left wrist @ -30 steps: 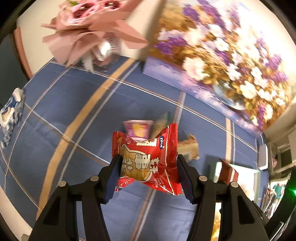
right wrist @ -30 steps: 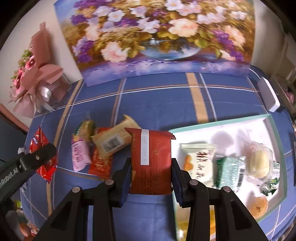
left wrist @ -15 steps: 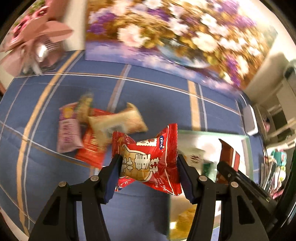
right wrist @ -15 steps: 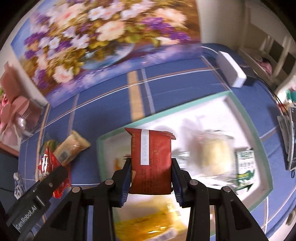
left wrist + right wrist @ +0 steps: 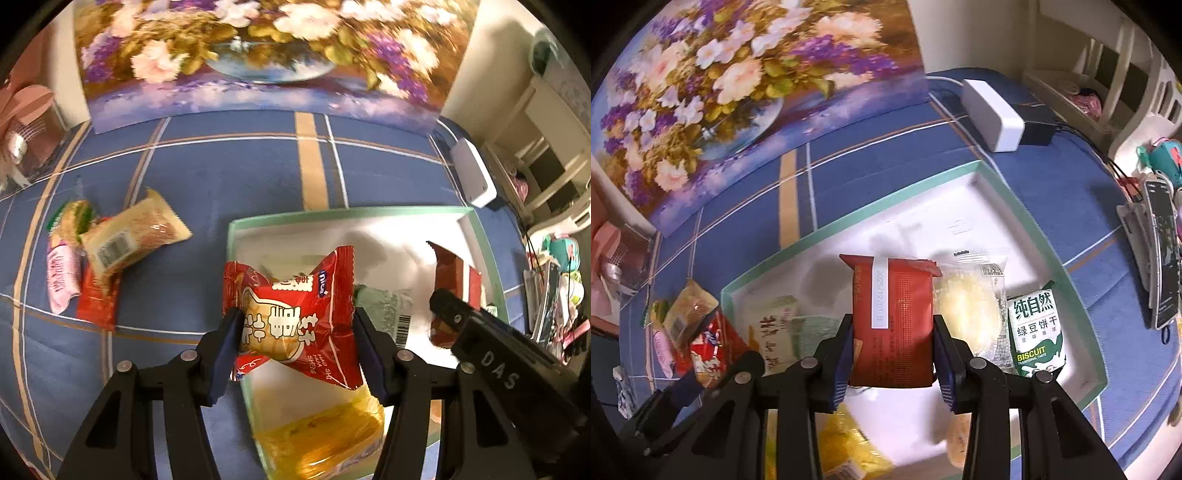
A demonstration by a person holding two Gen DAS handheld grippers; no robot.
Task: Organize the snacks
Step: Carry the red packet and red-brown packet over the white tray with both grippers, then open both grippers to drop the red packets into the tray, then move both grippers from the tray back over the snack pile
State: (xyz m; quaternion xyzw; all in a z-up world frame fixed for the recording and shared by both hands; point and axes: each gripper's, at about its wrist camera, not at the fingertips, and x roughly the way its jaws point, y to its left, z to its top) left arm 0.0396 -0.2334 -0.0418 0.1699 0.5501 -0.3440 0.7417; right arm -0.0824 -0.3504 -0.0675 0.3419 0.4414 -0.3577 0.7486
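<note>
My left gripper (image 5: 295,328) is shut on a bright red snack packet (image 5: 295,314) and holds it over the left edge of the white tray with a green rim (image 5: 332,214). My right gripper (image 5: 892,339) is shut on a dark red flat packet (image 5: 892,321) above the tray's middle (image 5: 849,225); it also shows in the left wrist view (image 5: 456,291). Several snacks lie in the tray: a green biscuit pack (image 5: 1036,332), a clear-wrapped pastry (image 5: 975,314), a yellow pack (image 5: 321,439). A small heap of loose snacks (image 5: 122,240) lies on the cloth left of the tray.
A blue checked cloth (image 5: 240,173) covers the table. A flower painting (image 5: 258,55) leans at the back. A white box (image 5: 991,114) sits behind the tray. A pink bouquet in a glass (image 5: 26,122) stands far left. Clutter lies along the right edge (image 5: 1160,254).
Both grippers have swung to the right with their packets, from over the loose heap and cloth to over the tray. Both grips are unchanged.
</note>
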